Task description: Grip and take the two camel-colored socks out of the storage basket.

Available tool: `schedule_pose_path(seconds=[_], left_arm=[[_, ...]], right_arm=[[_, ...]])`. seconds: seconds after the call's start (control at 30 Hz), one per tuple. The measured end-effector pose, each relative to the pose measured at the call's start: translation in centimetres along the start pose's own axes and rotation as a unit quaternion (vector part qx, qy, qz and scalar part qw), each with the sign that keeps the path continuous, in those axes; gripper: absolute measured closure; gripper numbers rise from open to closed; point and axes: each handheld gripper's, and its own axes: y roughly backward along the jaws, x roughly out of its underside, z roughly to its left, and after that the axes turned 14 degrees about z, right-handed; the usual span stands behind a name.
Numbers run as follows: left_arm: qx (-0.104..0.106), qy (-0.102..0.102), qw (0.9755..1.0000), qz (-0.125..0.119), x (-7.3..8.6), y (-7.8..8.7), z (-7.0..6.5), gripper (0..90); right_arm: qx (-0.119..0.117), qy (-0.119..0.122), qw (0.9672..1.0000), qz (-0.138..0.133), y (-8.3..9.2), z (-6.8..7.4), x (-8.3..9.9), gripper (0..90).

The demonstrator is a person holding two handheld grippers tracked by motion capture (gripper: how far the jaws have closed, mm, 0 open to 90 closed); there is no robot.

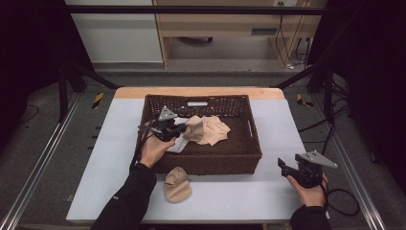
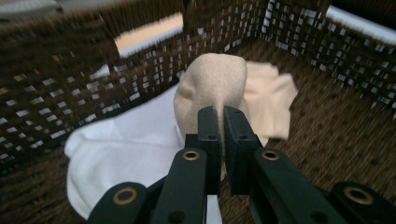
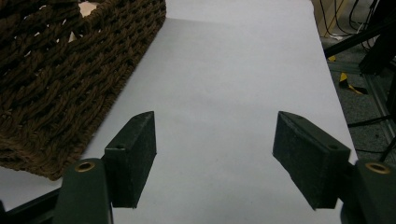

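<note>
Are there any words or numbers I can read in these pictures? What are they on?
No text can be read anywhere.
The small white tag on the far wall of the brown woven wicker basket: too small and blurred to tell if anything is written on it.
The beige sock held in the left gripper, the white sock under it, and the pale grey table mat: no writing on them.
</note>
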Motion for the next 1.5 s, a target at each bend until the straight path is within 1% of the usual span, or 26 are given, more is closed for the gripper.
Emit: schedule_pose_path(seconds=[0.07,0.13,0.2,0.23,0.27,0.3,0.33,0.37,0.43,0.5,0.6,0.73,0.8,0.9,1.03,1.13,1.2,1.33,1.37,1.4,1.5], left_arm=[[-0.004,0.003,0.9997,-0.023,-0.2,0.8,0.0,86.3],[-0.007,0.003,0.9989,-0.046,-0.5,1.9,0.0,86.3],[-0.01,-0.004,0.9977,-0.066,-0.7,2.7,0.0,86.3],[-0.013,-0.006,0.9972,-0.074,-0.9,3.0,0.0,86.3],[-0.016,-0.002,0.997,-0.076,-1.0,3.5,0.0,86.3],[-0.013,0.002,0.9966,-0.081,-1.1,3.8,-0.1,86.3],[-0.01,0.002,0.9956,-0.093,-1.3,4.4,-0.1,86.3],[-0.01,0.002,0.995,-0.099,-1.3,4.7,-0.2,86.3],[-0.003,0.004,0.9935,-0.114,-1.5,5.6,-0.4,86.3],[0.001,0.004,0.9924,-0.123,-1.6,6.4,-0.7,86.3],[0.007,0.001,0.991,-0.133,-1.6,7.8,-1.2,86.3],[0.014,0.002,0.99,-0.14,-1.6,9.0,-1.7,86.3],[0.02,0.001,0.9892,-0.145,-1.5,9.6,-2.1,86.3],[0.029,-0.01,0.9882,-0.15,-1.2,10.6,-2.8,86.3],[0.037,-0.023,0.9862,-0.159,-0.3,11.9,-3.5,86.3],[0.044,-0.03,0.9845,-0.167,0.5,12.9,-4.0,86.3],[0.049,-0.038,0.9833,-0.171,1.0,13.7,-4.4,86.3],[0.051,-0.053,0.9819,-0.174,1.9,14.8,-5.1,86.3],[0.051,-0.053,0.9819,-0.174,1.9,14.8,-5.1,86.3],[0.054,-0.059,0.9809,-0.177,2.4,15.3,-5.4,86.3],[0.06,-0.067,0.9796,-0.18,3.4,15.8,-6.1,86.3]], right_arm=[[-0.001,-0.001,1.0,0.0,0.0,0.0,0.0,30.2],[-0.001,-0.002,1.0,0.0,0.1,0.0,0.0,30.2],[0.0,-0.001,1.0,-0.001,0.1,0.0,0.0,30.2],[0.0,-0.001,1.0,-0.001,0.1,0.0,0.0,30.2],[0.0,-0.002,1.0,-0.001,0.1,0.0,0.0,30.2],[0.0,-0.001,1.0,-0.001,0.1,0.0,0.0,30.2],[0.0,-0.001,1.0,-0.001,0.1,0.0,0.0,30.2],[-0.001,-0.003,1.0,0.0,0.1,0.0,0.0,30.2],[0.001,-0.001,1.0,-0.001,0.0,0.0,0.0,30.2],[0.001,-0.002,1.0,-0.002,0.1,0.0,0.0,30.2],[0.001,-0.002,1.0,-0.002,0.1,0.0,0.0,30.2],[0.002,-0.002,1.0,-0.002,0.1,0.0,0.0,30.1],[0.001,-0.002,1.0,-0.002,0.1,0.0,0.0,30.1],[0.001,-0.002,1.0,-0.002,0.1,0.0,0.0,30.0],[0.001,-0.003,1.0,-0.003,0.2,0.0,0.1,30.0],[0.0,-0.003,1.0,-0.002,0.2,0.0,0.1,30.0],[0.0,-0.003,1.0,-0.002,0.2,0.0,0.1,30.0],[0.0,-0.005,1.0,-0.002,0.3,0.0,0.1,30.0],[0.0,-0.005,1.0,-0.002,0.3,0.0,0.1,30.0],[0.001,-0.003,1.0,-0.003,0.3,0.0,0.1,30.0],[0.001,-0.004,1.0,-0.002,0.3,0.0,0.1,30.0]])
